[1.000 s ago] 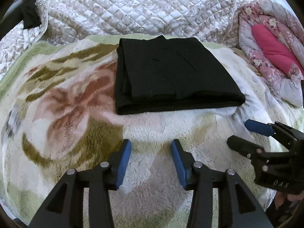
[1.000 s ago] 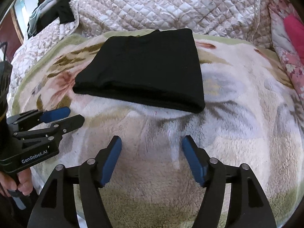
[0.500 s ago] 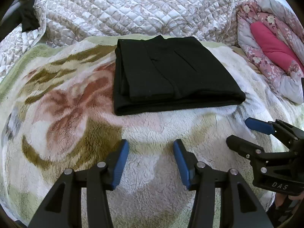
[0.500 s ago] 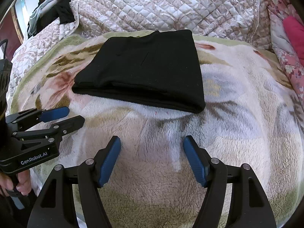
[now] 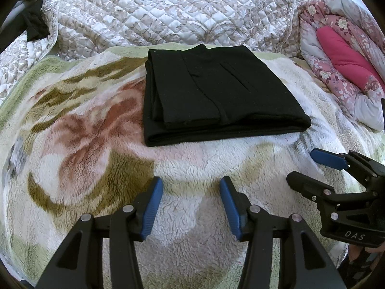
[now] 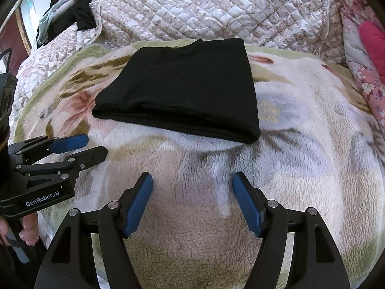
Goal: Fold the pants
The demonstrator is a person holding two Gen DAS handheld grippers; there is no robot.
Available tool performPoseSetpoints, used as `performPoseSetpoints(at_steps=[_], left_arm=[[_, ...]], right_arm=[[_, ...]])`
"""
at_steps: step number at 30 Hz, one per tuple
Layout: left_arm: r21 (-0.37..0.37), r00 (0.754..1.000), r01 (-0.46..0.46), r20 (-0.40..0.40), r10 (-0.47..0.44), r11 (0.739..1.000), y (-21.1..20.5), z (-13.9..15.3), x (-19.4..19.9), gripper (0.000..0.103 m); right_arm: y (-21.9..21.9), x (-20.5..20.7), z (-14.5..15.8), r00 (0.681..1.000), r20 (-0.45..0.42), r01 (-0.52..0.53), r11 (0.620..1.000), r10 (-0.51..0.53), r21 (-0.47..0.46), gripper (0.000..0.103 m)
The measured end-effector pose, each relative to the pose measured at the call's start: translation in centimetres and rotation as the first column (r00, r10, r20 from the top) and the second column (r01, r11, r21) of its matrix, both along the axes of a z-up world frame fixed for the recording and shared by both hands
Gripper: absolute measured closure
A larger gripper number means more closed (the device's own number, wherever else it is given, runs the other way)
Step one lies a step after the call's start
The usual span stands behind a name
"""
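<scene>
Bare fleece blanket [image 5: 79,144] lay open between the folded black pants [image 5: 216,91] and both grippers, unobstructed. Clear blanket also ran left and right of the pants. The far side was closed off by a quilted bedspread [image 5: 168,12]; a floral comforter [image 5: 341,55] blocked the far right.

Dark clothes [image 6: 72,16] at the far edge — cut off, unidentifiable.

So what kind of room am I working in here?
Most likely a bedroom, working on a bed: the folded black pants lie on a fleecy floral blanket, with a quilted bedspread heaped behind and a rolled pink comforter beside.
</scene>
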State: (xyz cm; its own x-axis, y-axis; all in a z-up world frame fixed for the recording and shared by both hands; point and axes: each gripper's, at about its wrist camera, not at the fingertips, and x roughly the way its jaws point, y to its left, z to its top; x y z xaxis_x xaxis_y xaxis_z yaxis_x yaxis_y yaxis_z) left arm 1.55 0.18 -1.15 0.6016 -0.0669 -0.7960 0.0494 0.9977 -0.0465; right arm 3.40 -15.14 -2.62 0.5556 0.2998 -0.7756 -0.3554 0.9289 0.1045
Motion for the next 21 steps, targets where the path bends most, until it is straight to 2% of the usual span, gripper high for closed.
performPoseSetpoints(at_steps=[21], left_arm=[[-0.012,1.0,0.001,-0.005,-0.001,1.0,0.08,0.02,0.0,0.05]], right_arm=[[0.05,-0.02,-0.03,1.0,0.002,0.003,1.0,-0.003,0.001,0.034]])
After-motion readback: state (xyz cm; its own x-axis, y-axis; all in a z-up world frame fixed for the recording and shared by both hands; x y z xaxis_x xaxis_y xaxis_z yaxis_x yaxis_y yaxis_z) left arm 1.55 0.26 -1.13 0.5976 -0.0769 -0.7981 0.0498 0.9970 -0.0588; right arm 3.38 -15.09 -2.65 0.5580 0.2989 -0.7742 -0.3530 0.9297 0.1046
